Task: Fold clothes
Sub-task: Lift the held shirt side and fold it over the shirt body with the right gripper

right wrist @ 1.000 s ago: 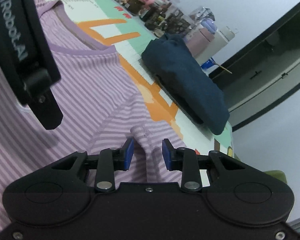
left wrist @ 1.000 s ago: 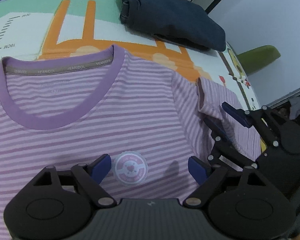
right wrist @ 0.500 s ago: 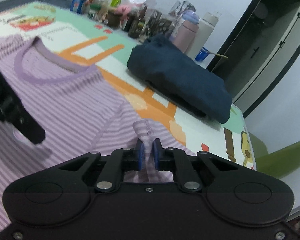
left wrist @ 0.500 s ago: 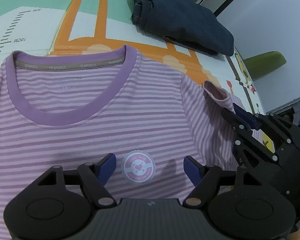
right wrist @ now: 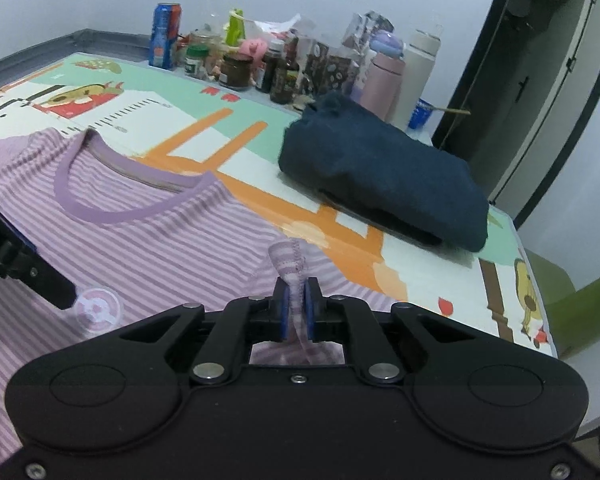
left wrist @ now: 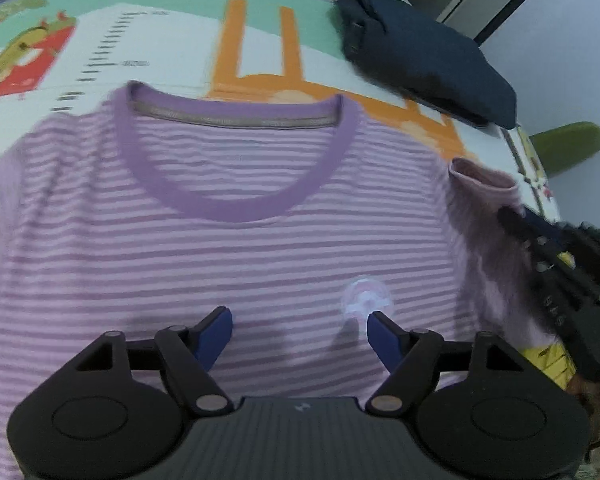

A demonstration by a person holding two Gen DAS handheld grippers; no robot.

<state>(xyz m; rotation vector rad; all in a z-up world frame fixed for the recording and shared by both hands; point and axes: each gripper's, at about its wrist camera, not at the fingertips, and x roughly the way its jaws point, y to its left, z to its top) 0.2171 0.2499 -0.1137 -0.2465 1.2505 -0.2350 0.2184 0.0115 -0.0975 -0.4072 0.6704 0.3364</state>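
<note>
While the striped purple T-shirt [left wrist: 236, 248] lies flat, front up, on the table's printed play mat [right wrist: 260, 108], its sleeve [right wrist: 290, 264] on the side nearest the folded garment is pinched and lifted off the mat. Right tongs [right wrist: 296, 308]: blue pads closed tight on that sleeve's hem, with a fold of striped cloth standing up between them and more cloth hanging behind the pads. From the left wrist view the same sleeve [left wrist: 484, 182] stands raised as a cuffed loop at the shirt's right edge, with the right tongs [left wrist: 516, 220] gripping just below it. Left tongs [left wrist: 300, 332]: held wide apart above the chest of the shirt, nothing between the blue pads; the right pad sits just beside the round pale badge [left wrist: 366, 298]; contact with the cloth cannot be told. Neckline [left wrist: 236, 160] faces away from the left tongs, toward the far side of the table. A folded dark navy garment [right wrist: 384, 176] rests on the mat beyond the lifted sleeve, apart from the shirt. Bottles, jars and a can [right wrist: 165, 36] line the far table edge.
</note>
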